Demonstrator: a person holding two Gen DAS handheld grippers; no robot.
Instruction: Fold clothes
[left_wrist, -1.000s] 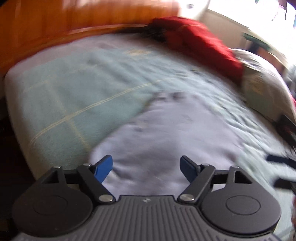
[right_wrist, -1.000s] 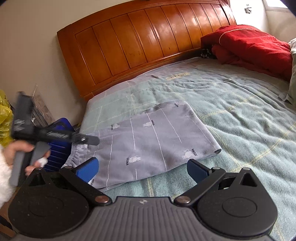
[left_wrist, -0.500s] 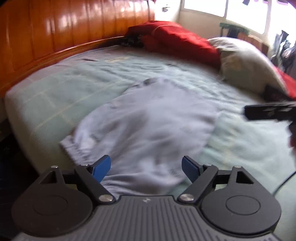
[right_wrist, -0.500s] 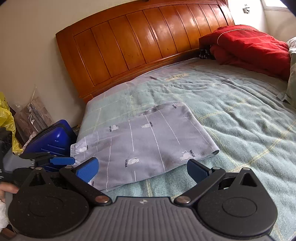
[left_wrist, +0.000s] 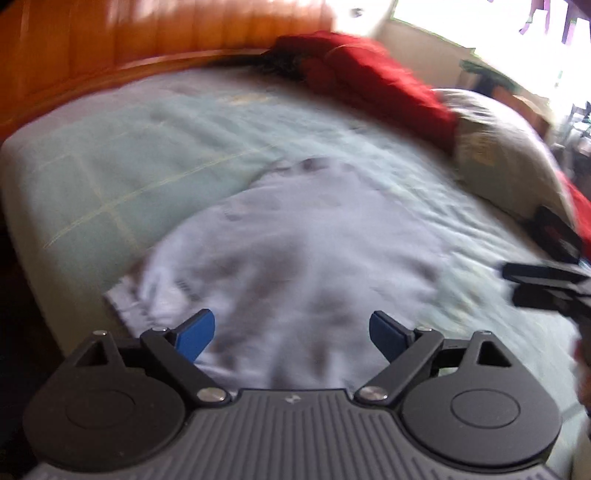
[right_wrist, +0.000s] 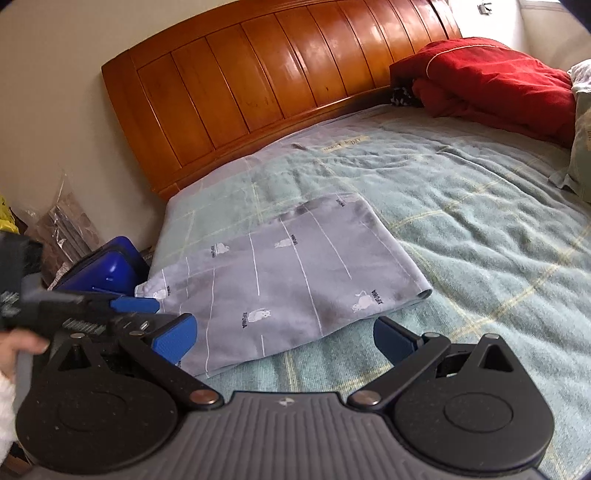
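Grey printed garment (right_wrist: 284, 280) lies flat on the green blanket (right_wrist: 461, 229), already doubled over into a long rectangle, at the corner of the bed nearest the wooden headboard (right_wrist: 280, 77). In my right wrist view its long axis runs from the gathered waistband end, low and left at the mattress edge, up and away toward the headboard side. The rolled fold edge sits at its right, near corner.

My right gripper (right_wrist: 284, 338) hangs just short of the garment's near long edge, fingers spread wide, nothing between them. Its left pad (right_wrist: 173, 338) overlaps the cloth's near-left corner in the picture; whether it touches I cannot tell. The right pad (right_wrist: 393, 339) is over bare blanket, beside the fold.

My left gripper (left_wrist: 291, 334) is also spread wide and empty. Its view is motion-blurred, but the garment (left_wrist: 295, 258) fills the space ahead of the fingers, with the waistband corner low and left, just beyond the left pad (left_wrist: 195, 334). From the right wrist view, the left gripper (right_wrist: 135, 304) shows at the waistband end, by the bed edge above a blue case (right_wrist: 107, 267).

Judgement: left hand is nearer the waistband end, right hand nearer the middle of the near long edge and the fold corner. The next fold likely goes across the long axis, so each hand needs a corner of one short end. The red quilt (right_wrist: 495, 81) and the pillow (left_wrist: 506, 155) lie well apart from the work.
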